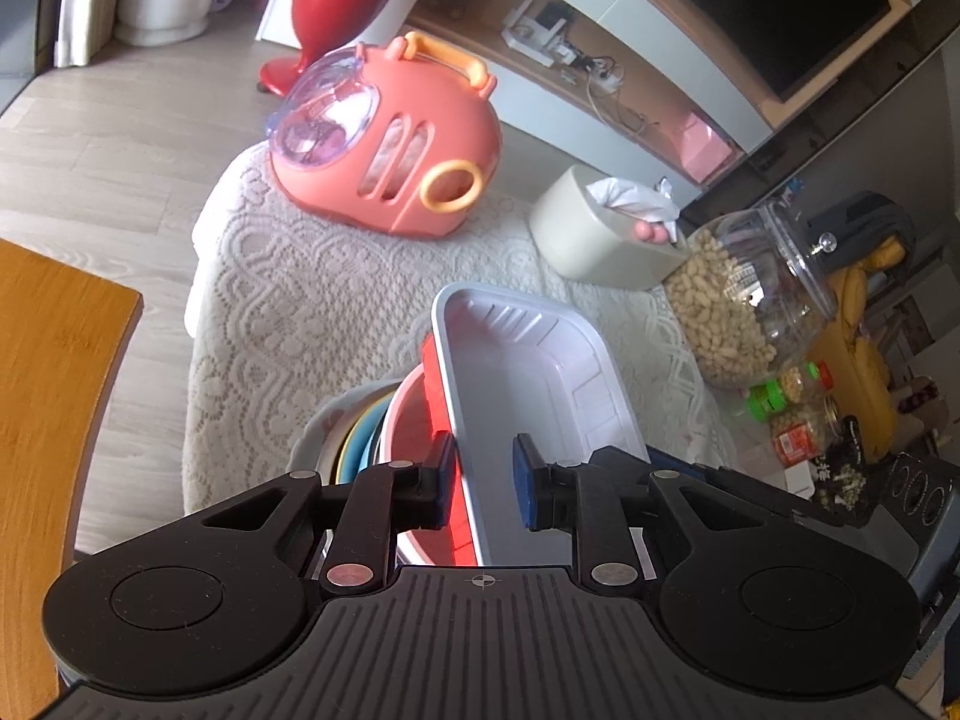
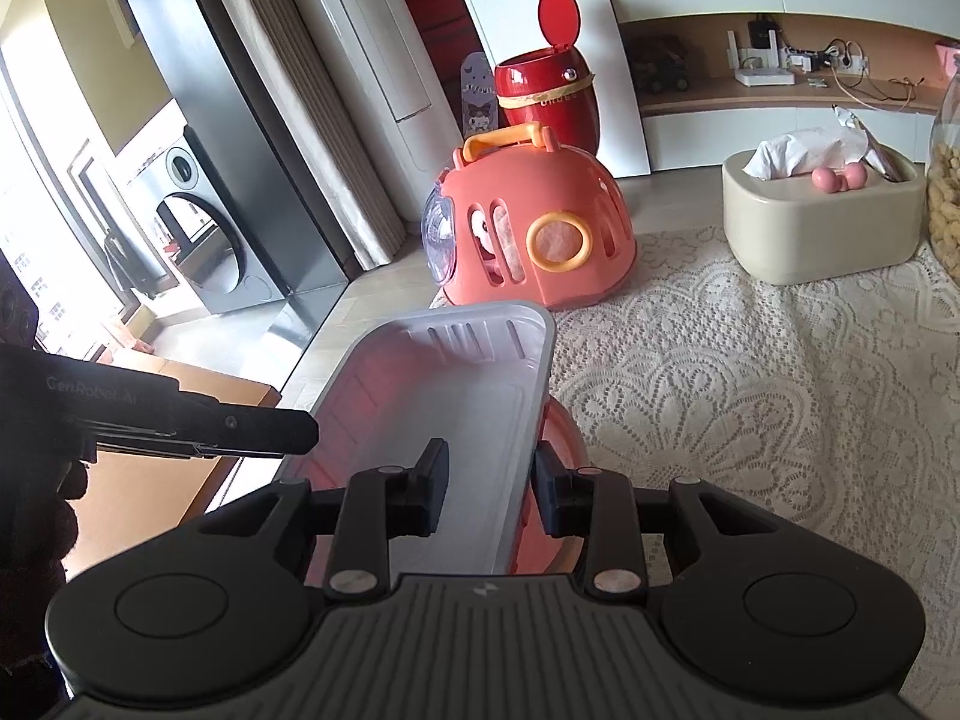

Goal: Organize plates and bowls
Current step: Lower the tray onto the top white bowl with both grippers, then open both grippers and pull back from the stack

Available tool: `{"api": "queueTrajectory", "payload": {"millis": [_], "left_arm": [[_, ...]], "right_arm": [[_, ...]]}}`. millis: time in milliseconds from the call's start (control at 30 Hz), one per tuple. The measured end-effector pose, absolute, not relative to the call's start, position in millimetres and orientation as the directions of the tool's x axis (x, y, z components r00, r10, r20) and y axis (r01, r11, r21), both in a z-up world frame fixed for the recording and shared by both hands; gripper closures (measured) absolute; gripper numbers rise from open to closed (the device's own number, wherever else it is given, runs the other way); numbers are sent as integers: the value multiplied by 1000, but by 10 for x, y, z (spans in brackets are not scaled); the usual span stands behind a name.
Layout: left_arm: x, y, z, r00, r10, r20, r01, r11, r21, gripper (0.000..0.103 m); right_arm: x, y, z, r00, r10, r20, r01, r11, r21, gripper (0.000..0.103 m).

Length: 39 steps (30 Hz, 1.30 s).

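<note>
A rectangular tray (image 1: pixel 528 372), white inside and red outside, hangs tilted over a stack of dishes. My left gripper (image 1: pixel 487 477) is shut on its left wall, one pad on the red outer side, the other inside. In the right wrist view the same tray (image 2: pixel 432 396) has my right gripper (image 2: pixel 489 480) shut on its right wall and rim. A finger of the left gripper (image 2: pixel 264 426) reaches the tray's left rim. Under the tray sit a pink bowl (image 1: pixel 408 420), a blue bowl (image 1: pixel 367 438) and a white plate (image 1: pixel 312 429); the pink bowl (image 2: pixel 564 438) peeks out at the right.
A lace cloth (image 1: pixel 300 300) covers the low table. On it stand a pink toy carrier (image 1: pixel 390 138), a beige tissue box (image 1: pixel 594 234) and a peanut jar (image 1: pixel 738 300). A wooden tabletop (image 1: pixel 48 390) lies at the left. A red bin (image 2: pixel 546 90) stands on the floor behind.
</note>
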State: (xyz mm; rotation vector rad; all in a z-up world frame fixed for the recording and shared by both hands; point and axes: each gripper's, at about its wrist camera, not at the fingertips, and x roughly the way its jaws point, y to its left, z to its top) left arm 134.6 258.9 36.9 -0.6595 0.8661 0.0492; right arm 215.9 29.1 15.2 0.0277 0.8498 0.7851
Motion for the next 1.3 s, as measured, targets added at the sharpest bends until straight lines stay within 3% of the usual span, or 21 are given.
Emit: {"api": "queueTrajectory", "payload": {"millis": [833, 1300], "left_arm": [[1351, 2562, 335, 655, -208, -726, -306, 806, -507, 79], [810, 2180, 641, 780, 27, -626, -340, 857, -387, 79]], "right_arm": [[2147, 313, 129, 400, 633, -663, -613, 722, 320, 72], [2023, 55, 260, 451, 669, -590, -630, 707, 321, 72]]}}
